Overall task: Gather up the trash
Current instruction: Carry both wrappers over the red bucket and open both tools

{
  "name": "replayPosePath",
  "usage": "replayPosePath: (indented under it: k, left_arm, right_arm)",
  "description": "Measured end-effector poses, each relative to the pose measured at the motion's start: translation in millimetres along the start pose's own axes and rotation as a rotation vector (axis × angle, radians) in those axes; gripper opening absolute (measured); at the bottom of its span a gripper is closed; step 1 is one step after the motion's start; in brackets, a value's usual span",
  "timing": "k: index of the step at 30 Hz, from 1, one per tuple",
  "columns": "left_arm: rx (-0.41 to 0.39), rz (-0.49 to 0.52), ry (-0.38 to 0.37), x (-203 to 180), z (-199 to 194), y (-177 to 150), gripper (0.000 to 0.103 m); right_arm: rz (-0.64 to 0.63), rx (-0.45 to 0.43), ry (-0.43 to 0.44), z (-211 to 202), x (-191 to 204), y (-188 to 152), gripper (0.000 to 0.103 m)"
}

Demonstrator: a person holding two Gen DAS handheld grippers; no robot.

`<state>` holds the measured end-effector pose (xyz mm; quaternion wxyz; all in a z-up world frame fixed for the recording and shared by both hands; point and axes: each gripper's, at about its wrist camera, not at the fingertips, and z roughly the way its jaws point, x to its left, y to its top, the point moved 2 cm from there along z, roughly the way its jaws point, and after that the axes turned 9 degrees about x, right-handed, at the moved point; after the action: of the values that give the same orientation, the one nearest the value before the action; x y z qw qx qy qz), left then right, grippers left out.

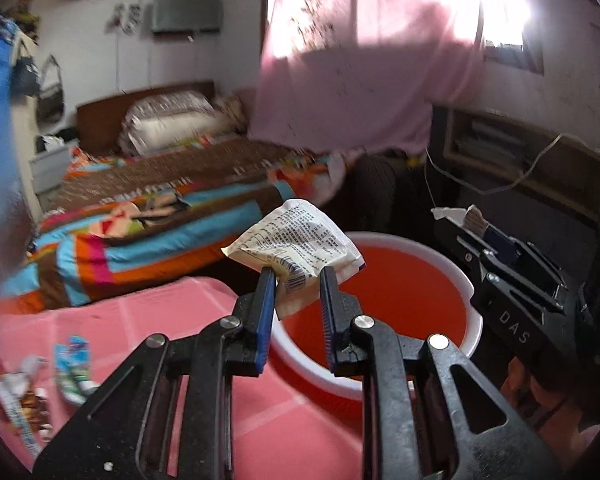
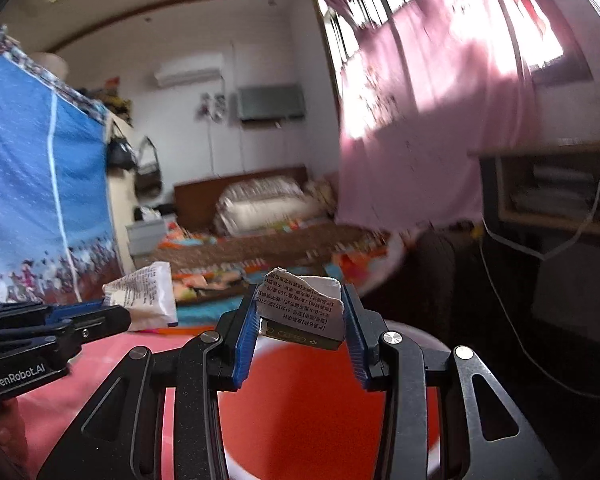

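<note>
Trash is held in both grippers above a red bucket with a white rim (image 1: pixel 470 292). In the left wrist view, the left gripper (image 1: pixel 296 276) pinches a cream printed sachet (image 1: pixel 296 238) at frame centre; its blue fingers (image 1: pixel 265 312) close on the sachet's lower edge by the barcode, and the packet stands up above the fingertips, over the near left edge of the bucket. At the right of that frame the right gripper (image 1: pixel 476 220) reaches in over the bucket's far rim with a torn scrap at its tip.

In the right wrist view, the right gripper (image 2: pixel 300 308) clamps a torn wrapper piece (image 2: pixel 300 308), white with black printed text and a dark band along its bottom, between its blue fingers (image 2: pixel 246 340) at frame centre. The bucket's red inside (image 2: pixel 300 408) fills the lower middle directly beneath it. At the left of this frame the left gripper (image 2: pixel 112 312) shows side-on with the sachet (image 2: pixel 144 296) sticking out of its tip.

The bucket stands on a table covered by a pink checked cloth (image 1: pixel 172 312). In the lower left of the left wrist view, more colourful wrappers (image 1: pixel 74 364) lie on the cloth. Beyond the table is a bed with a striped, bright blanket (image 1: pixel 140 232), and a pink curtain (image 1: pixel 360 72) hangs at the upper right before a bright window.
</note>
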<state>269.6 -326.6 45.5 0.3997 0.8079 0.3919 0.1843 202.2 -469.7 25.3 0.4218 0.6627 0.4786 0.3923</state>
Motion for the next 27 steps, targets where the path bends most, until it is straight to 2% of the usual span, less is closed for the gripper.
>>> replayPosePath:
  k: [8, 10, 16, 20, 23, 27]
  left_arm:
    - [0.198, -0.022, -0.049, -14.8, 58.7, 0.6, 0.029]
    - [0.242, -0.034, -0.064, -14.1, 69.2, -1.4, 0.026]
    - [0.328, -0.069, -0.099, -14.5, 92.8, -2.7, 0.025]
    - [0.336, -0.106, -0.101, -11.2, 95.2, -1.7, 0.025]
    - [0.322, -0.133, -0.100, -6.2, 91.1, -1.8, 0.028]
    - [0.297, -0.178, -0.077, 7.5, 75.1, -5.8, 0.038]
  right_arm:
    - [0.092, 0.198, -0.034, 28.8, -32.3, -21.6, 0.037]
    - [0.105, 0.234, -0.031, 32.8, -35.9, -26.1, 0.037]
    - [0.141, 0.325, -0.016, 46.2, -45.8, -37.1, 0.039]
    - [0.160, 0.369, 0.000, 51.7, -50.1, -41.6, 0.040]
    - [0.166, 0.377, 0.008, 52.4, -50.7, -41.0, 0.048]
    - [0.172, 0.377, 0.009, 53.0, -48.1, -36.5, 0.049]
